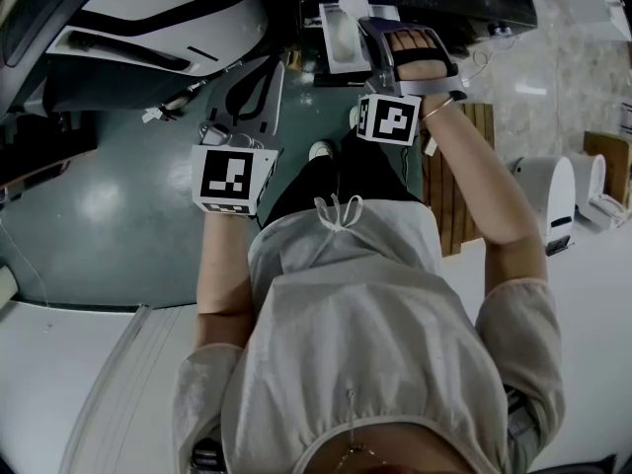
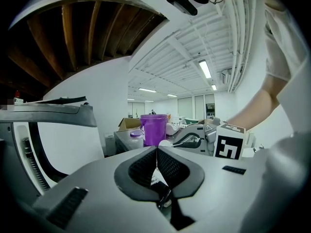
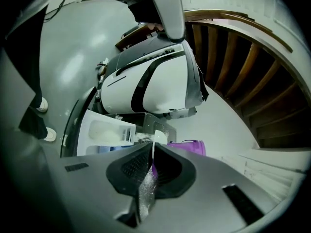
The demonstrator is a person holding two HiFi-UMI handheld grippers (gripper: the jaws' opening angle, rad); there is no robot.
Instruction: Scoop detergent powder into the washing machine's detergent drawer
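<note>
The white detergent drawer (image 1: 337, 53) stands pulled out of the washing machine (image 3: 155, 81), and white powder lies in its compartment (image 3: 103, 131). My right gripper (image 1: 367, 26) is shut on the thin handle of a white scoop (image 3: 154, 139), which is dusted with powder. The scoop's bowl (image 1: 354, 4) hovers at the drawer's far end. A purple detergent tub (image 3: 188, 147) sits just beyond the drawer, also the purple tub (image 2: 153, 129) in the left gripper view. My left gripper (image 1: 265, 72) is shut with nothing between its pads (image 2: 167, 166), held lower and left of the drawer.
The washer's white and black front (image 1: 148, 18) fills the upper left. A purple lid (image 2: 136, 134) lies beside the tub. A wooden slatted panel (image 1: 456, 181) and white appliances (image 1: 553, 191) stand at the right. The person's legs and shoe (image 1: 321, 150) are below the drawer.
</note>
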